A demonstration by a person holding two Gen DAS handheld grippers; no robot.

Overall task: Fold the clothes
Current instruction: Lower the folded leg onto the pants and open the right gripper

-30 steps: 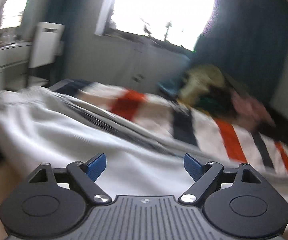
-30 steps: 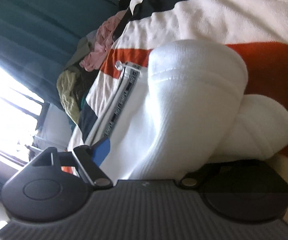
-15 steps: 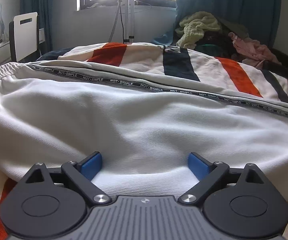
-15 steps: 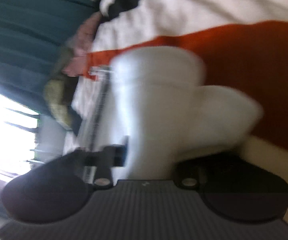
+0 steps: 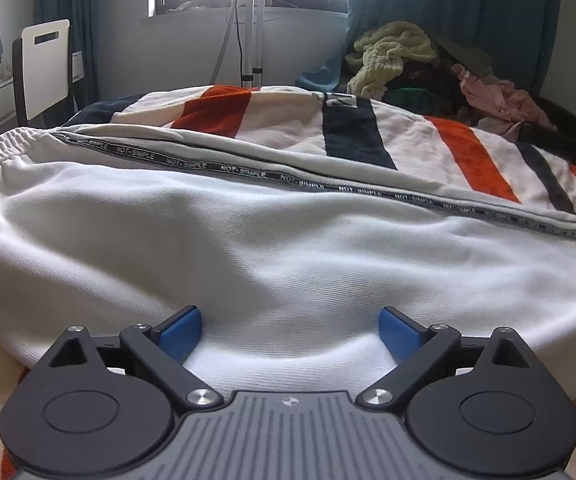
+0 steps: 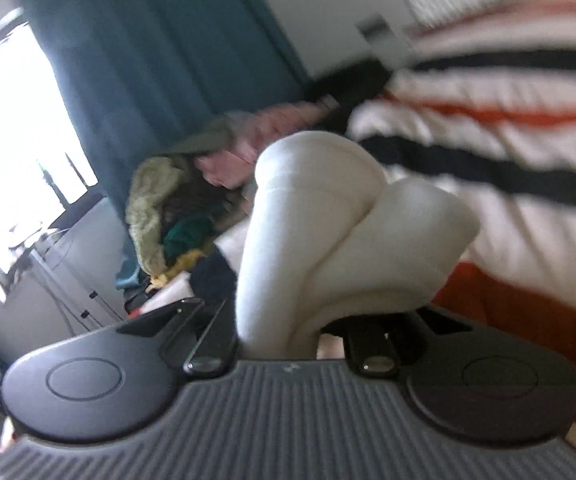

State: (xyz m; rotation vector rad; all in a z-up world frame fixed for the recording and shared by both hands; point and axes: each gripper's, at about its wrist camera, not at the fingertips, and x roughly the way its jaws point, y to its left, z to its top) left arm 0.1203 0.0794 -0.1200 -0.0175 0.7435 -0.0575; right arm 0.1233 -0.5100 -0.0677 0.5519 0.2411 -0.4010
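Two grippers are at work over a bed spread with a striped blanket [image 5: 348,136], white with orange and navy bands. Across the blanket lie white track pants [image 5: 248,248], the biggest thing in the left wrist view; they fill it from nine o'clock to three o'clock, elastic waistband at nine, and a black tape printed NOT-SIMPLE [image 5: 288,178] runs along the seam from ten o'clock down toward three. At one o'clock beyond the blanket sits a heap of unfolded clothes [image 5: 408,60], yellowish, dark and pink, against a teal curtain [image 5: 468,8]. A white chair [image 5: 46,68] stands at ten o'clock and a thin metal stand [image 5: 252,40] at twelve, under the window.

The left gripper [image 5: 290,334] is spread wide, its blue pads [image 5: 178,334] pressed down on the near edge of the pants with cloth bulging between them, not pinched.

The right gripper [image 6: 288,340] is clenched on a bunched roll of the white pants [image 6: 328,240], which rises from between its jaws toward twelve o'clock; that view is blurred, the blanket at two o'clock, the heap at ten.
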